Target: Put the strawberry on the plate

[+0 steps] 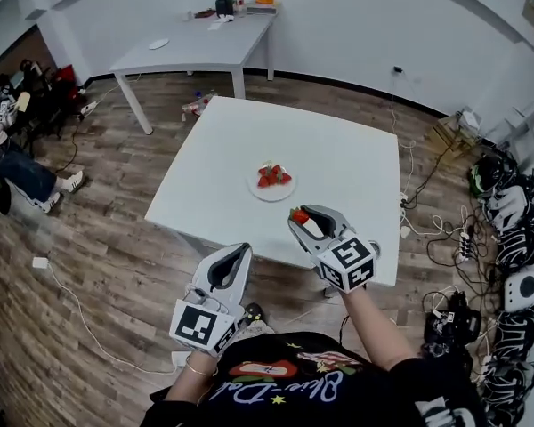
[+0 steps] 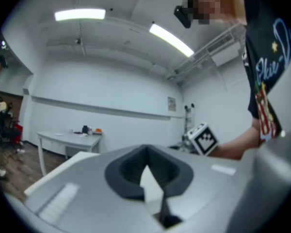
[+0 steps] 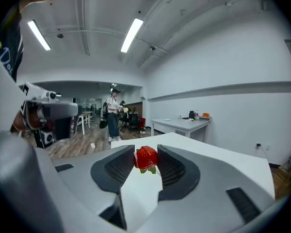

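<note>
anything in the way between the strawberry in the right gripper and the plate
Nothing visible. Only bare white table lies between the strawberry, held in the right gripper, and the plate, which already holds other strawberries.

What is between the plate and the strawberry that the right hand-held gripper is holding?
Only bare white table. The head view shows nothing else lying between the plate and the held strawberry.

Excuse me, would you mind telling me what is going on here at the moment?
A person's right gripper is shut on a red strawberry above the near edge of the white square table. A round white plate bearing other strawberries sits mid-table, just beyond. The left gripper is shut and empty, off the table.
</note>
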